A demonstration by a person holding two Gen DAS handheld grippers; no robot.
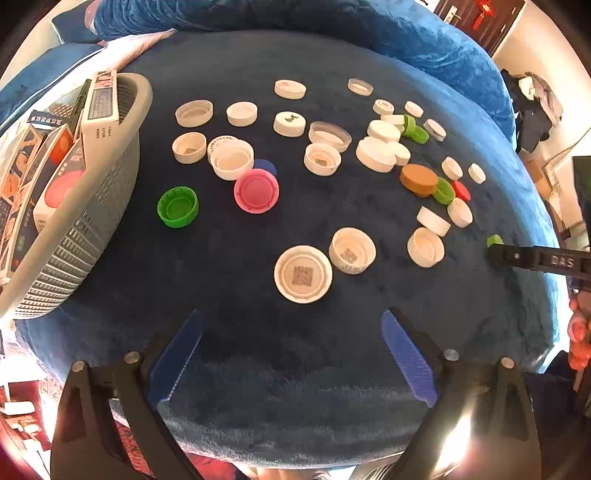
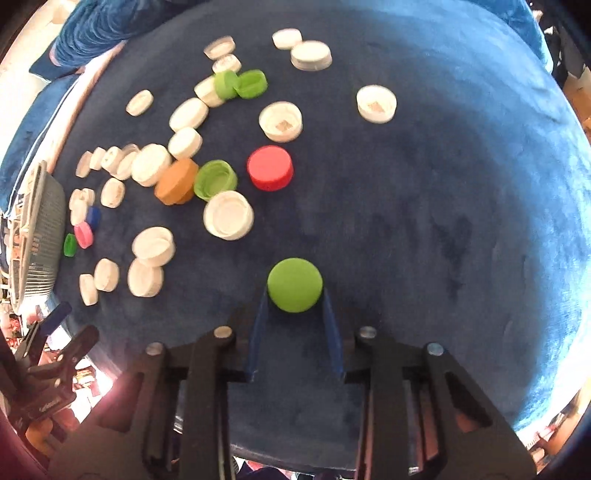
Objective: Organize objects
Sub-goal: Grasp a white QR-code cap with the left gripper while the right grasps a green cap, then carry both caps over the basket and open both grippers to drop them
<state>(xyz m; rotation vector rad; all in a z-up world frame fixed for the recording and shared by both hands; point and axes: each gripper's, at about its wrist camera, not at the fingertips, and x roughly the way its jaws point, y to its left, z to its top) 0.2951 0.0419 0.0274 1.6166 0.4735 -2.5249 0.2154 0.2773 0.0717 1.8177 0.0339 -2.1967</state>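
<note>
Many bottle caps, mostly white, lie scattered on a dark blue velvet cushion [image 1: 258, 369]. My right gripper [image 2: 294, 295] is shut on a light green cap [image 2: 294, 284] just above the cushion; it also shows at the right edge of the left wrist view [image 1: 494, 240]. A red cap [image 2: 270, 168], an orange cap [image 2: 176, 181] and an open green cap [image 2: 215, 179] lie ahead of it. My left gripper [image 1: 291, 325] is open and empty, low over the cushion's near side, just short of two white caps [image 1: 303, 274]. A pink cap [image 1: 256, 190] and a green cap [image 1: 177, 206] lie further left.
A grey plastic basket [image 1: 85, 229] holding boxes stands at the cushion's left edge. Blue fabric is bunched behind the cushion [image 1: 332, 22]. The cushion's right half [image 2: 461, 221] holds no caps. The left gripper shows at the lower left of the right wrist view [image 2: 48, 354].
</note>
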